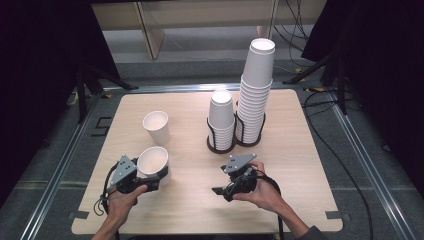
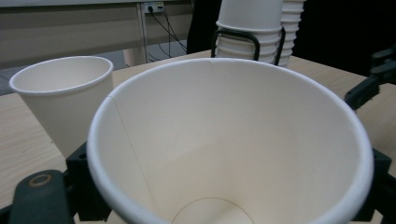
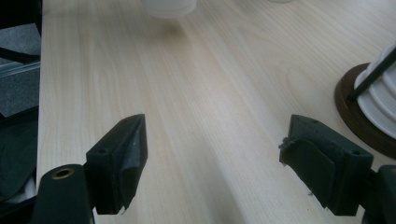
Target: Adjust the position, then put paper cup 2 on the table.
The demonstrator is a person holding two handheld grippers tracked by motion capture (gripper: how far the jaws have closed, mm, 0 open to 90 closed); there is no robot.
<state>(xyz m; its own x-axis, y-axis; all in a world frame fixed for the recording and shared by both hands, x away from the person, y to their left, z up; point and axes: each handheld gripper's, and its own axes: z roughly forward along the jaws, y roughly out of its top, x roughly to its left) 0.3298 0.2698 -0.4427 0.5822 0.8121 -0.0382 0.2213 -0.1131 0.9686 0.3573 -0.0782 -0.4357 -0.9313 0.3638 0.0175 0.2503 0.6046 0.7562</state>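
My left gripper [image 1: 160,176] is shut on a white paper cup [image 1: 152,160] at the table's front left. In the left gripper view the cup's open mouth [image 2: 229,140] faces me, with a black finger [image 2: 81,182] pressed against each side of it. A second white cup [image 1: 156,127] [image 2: 63,100] stands upright just beyond it. My right gripper [image 1: 225,190] [image 3: 219,163] hovers low over the bare wood at the front centre. It is open and its fingers [image 3: 119,163] have nothing between them.
Two stacks of white cups stand in black wire holders at the table's middle back, a short stack [image 1: 221,120] and a tall one [image 1: 255,90]. The short holder's dark round base [image 3: 359,112] lies just right of my right gripper. The wooden table [image 1: 295,150] ends near both hands.
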